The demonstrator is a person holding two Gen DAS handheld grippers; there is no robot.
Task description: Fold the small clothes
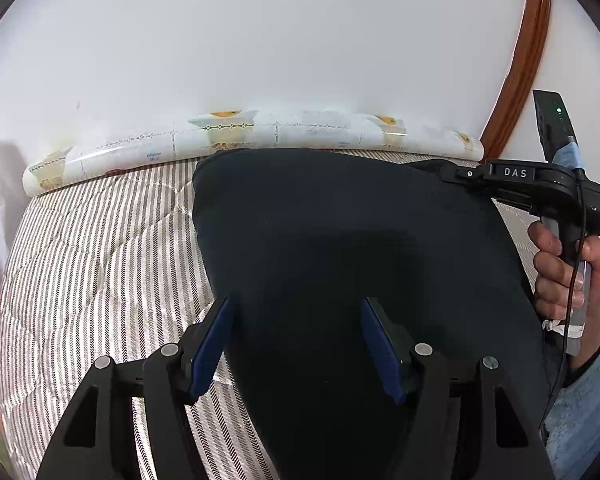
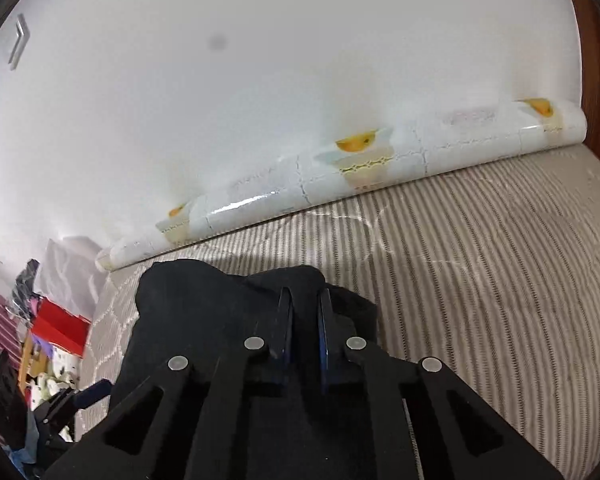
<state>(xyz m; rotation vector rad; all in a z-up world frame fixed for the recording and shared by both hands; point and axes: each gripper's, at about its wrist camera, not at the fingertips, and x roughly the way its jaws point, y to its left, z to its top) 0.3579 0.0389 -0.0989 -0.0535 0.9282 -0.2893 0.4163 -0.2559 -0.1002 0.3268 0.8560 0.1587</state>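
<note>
On striped bed (image 1: 80, 248), dark cloth (image 1: 340, 248) lies flat. Left gripper (image 1: 296, 320) jaws wide over it. Right gripper (image 2: 304, 320) jaws pinch cloth's far right corner.

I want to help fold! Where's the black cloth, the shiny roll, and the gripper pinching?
black cloth (image 1: 340, 240), left wrist view, its flat middle.
shiny roll (image 2: 364, 164), right wrist view, its printed side.
right gripper (image 2: 305, 304), right wrist view, between fingertips pinching cloth.

Dark garment (image 1: 340, 248): matt, smooth cloth, lying under the left claw (image 1: 296, 348), whose matt black plastic body carries blue pads and dull metal pins. Bed cover (image 1: 100, 248), left of that claw: striped, quilted woven cloth. Roll (image 2: 340, 176) beyond the right claw (image 2: 305, 328): glossy printed sheet. Bed frame (image 1: 520, 60): polished wood.
</note>
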